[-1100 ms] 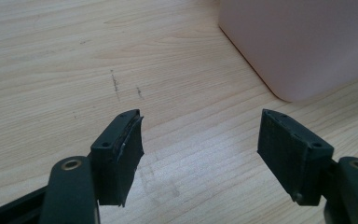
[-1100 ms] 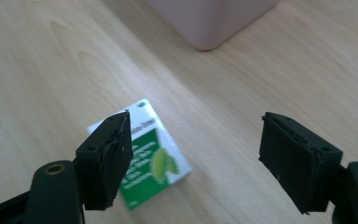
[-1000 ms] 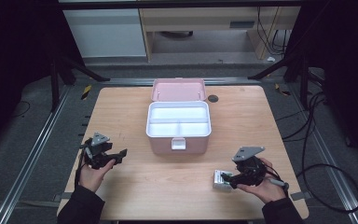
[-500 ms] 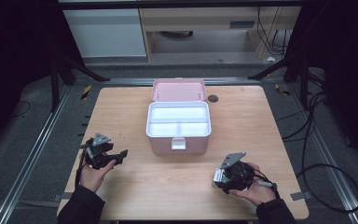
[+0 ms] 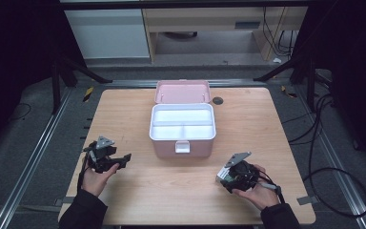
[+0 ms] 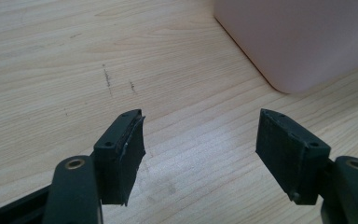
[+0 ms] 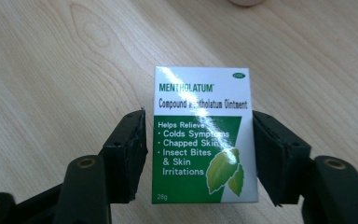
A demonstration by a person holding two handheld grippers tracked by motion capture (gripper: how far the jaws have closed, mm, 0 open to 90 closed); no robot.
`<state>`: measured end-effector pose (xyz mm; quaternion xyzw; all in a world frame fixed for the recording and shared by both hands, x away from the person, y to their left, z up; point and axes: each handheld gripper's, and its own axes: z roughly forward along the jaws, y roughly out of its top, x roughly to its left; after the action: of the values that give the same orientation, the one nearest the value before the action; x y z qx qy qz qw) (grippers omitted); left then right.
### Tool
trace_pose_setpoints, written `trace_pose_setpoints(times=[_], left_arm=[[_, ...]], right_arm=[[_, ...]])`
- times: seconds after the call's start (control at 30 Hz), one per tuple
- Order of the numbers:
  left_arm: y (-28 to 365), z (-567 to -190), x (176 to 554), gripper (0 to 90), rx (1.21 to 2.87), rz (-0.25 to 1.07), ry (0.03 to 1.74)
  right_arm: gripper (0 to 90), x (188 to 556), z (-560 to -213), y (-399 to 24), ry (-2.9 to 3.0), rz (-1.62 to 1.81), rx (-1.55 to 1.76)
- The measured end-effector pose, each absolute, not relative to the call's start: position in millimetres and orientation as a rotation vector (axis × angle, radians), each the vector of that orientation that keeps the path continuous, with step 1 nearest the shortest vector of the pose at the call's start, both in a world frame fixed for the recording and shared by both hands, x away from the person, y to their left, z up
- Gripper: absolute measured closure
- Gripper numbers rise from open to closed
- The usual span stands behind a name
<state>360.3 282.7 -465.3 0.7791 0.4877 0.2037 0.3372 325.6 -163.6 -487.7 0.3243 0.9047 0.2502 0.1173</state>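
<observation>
A white and green Mentholatum ointment box point(image 7: 203, 116) lies flat on the wooden table point(image 5: 171, 191), near its front right. My right gripper point(image 7: 199, 154) straddles the box, and its jaws have just been closing, so the pads now stand against the box's two long sides. In the high view the right gripper point(image 5: 222, 179) tilts down over the box point(image 5: 224, 175), which is mostly hidden. My left gripper point(image 6: 200, 154) hovers low over bare wood at the front left, open with nothing between its fingers. In the high view the left gripper point(image 5: 124, 161) points toward the pink case point(image 5: 183, 145).
The pink case stands open mid-table with an empty white tray insert point(image 5: 183, 122); its lid point(image 5: 181, 91) leans back. A corner of the case point(image 6: 303, 42) is near the left gripper. A small black disc point(image 5: 218, 100) sits behind the case to the right.
The right hand has sunk and shifted left onto the ointment box, covering it, and its jaws have narrowed around it. The left hand has kept still.
</observation>
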Motion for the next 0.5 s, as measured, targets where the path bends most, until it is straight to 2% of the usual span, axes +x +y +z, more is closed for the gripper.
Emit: trace_pose_setpoints(times=[0.5], left_arm=[[282,-466,361,31.5,2.055,0.517,1.270]], right_arm=[[44.9,336,-491,-152,2.710,0.583,1.005]])
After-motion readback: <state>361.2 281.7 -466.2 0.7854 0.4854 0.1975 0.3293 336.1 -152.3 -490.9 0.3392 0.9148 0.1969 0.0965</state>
